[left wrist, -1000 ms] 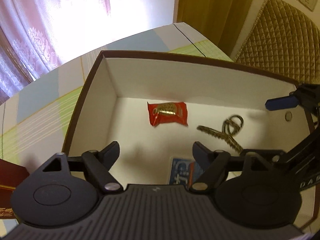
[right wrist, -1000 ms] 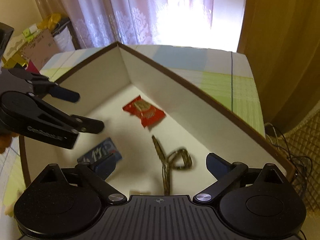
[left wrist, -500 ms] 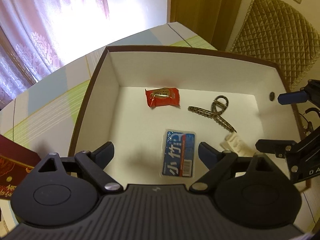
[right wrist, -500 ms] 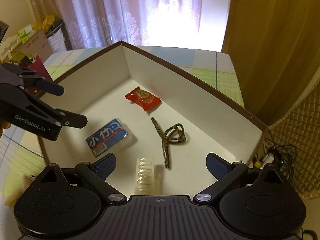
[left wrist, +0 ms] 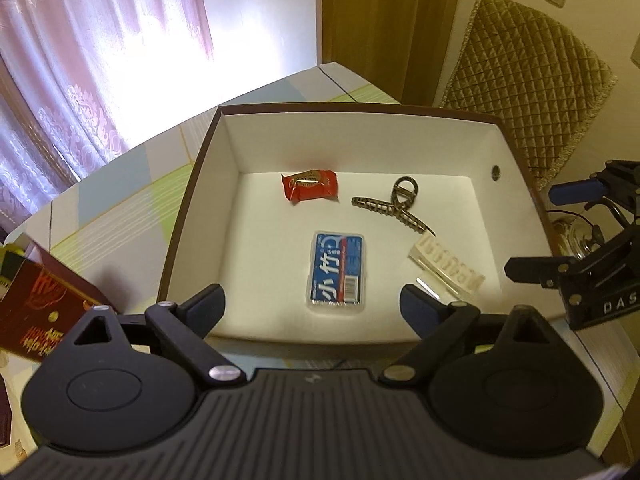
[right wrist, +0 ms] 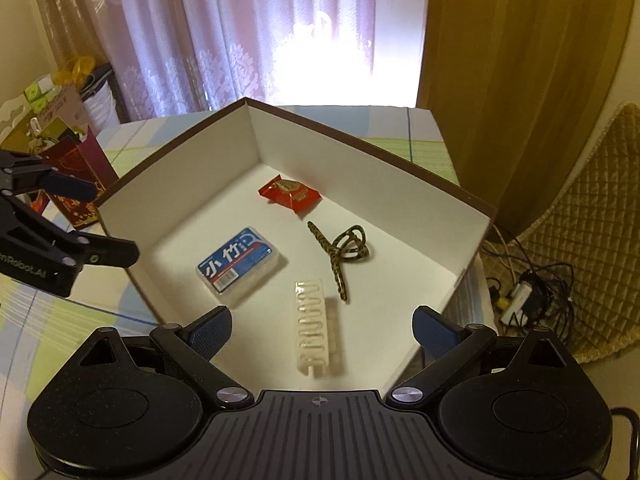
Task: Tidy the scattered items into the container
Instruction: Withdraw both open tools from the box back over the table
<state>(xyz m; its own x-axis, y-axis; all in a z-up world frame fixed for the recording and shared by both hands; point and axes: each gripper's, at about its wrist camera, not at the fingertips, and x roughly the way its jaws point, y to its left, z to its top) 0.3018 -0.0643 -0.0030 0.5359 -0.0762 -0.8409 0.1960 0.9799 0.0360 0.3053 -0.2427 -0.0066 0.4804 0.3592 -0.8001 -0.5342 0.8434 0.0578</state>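
Both hand-held grippers, left [left wrist: 312, 306] and right [right wrist: 322, 326], are held wide open and empty at the near rim of the brown-edged white cardboard box [right wrist: 372, 152]; no loose item is seen outside it.

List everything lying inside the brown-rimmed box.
Four things lie on the floor of the box: a red snack packet, a blue-labelled plastic case, a leopard-print hair claw and a clear comb-like clip. The near-wall strip stays hidden behind both grippers.

The white cardboard box with brown rim [left wrist: 192, 184] holds four things: red snack packet [left wrist: 310, 186] at 12 o'clock, spotted hair claw [left wrist: 394, 204] at 2, blue-labelled clear case [left wrist: 338, 272] in the middle (lying flat), clear ridged comb [left wrist: 446, 266] at 4.
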